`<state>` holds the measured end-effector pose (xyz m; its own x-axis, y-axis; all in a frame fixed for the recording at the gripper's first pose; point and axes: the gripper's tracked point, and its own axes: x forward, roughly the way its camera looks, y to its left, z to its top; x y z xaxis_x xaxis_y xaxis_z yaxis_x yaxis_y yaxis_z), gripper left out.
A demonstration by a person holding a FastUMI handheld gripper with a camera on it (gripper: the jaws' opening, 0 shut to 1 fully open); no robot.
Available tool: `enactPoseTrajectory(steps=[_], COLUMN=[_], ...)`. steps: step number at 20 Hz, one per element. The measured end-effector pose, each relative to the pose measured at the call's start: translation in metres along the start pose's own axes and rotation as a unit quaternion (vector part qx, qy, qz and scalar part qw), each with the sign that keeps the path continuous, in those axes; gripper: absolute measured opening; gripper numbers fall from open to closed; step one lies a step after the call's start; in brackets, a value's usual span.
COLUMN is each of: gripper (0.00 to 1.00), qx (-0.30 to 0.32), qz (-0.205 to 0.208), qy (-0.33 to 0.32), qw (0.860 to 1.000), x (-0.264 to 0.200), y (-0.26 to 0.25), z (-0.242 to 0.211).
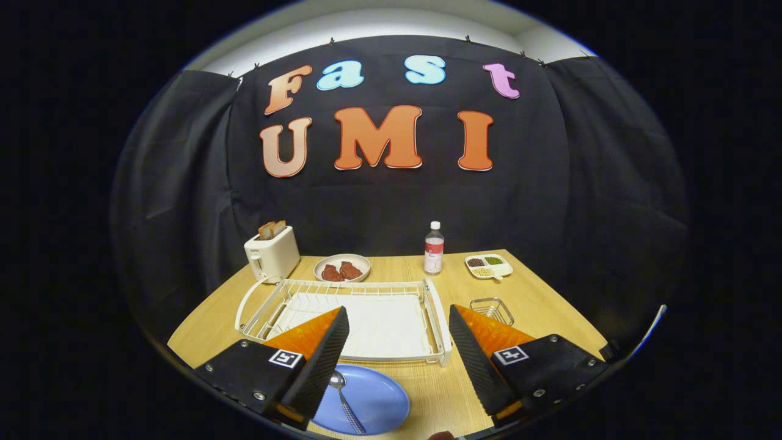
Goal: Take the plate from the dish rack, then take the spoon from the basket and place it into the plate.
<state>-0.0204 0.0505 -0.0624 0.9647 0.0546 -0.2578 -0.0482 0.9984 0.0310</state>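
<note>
the gripper [400,354] is held above the near table edge with its fingers spread wide and nothing between them. just below the left finger, a blue plate [366,400] lies flat on the table [537,305], and a spoon [345,400] rests in it, bowl toward the rack and handle toward the viewer. with the spoon so laid, the task can be judged done, and the wide fingers suit a release. beyond the fingers, a white rack [360,311] is seen with no dishes in it. a small wire basket [492,310] stands just beside it, past the right finger. farther back, a toaster [272,253], a dish of meat [342,267], a bottle [434,247] and a divided tray [489,266] are set near the wall.
</note>
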Motion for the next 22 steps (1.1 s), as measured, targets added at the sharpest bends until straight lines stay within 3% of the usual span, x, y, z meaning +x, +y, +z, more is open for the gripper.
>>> enactPoseTrajectory(steps=[8,22], gripper=[0.97,0.98], qx=[0.007,0.019], qz=[-0.012,-0.013], qy=[-0.036,-0.036], qw=[0.999,0.999], x=[-0.007,-0.008], y=[-0.007,-0.003], z=[0.044,0.043])
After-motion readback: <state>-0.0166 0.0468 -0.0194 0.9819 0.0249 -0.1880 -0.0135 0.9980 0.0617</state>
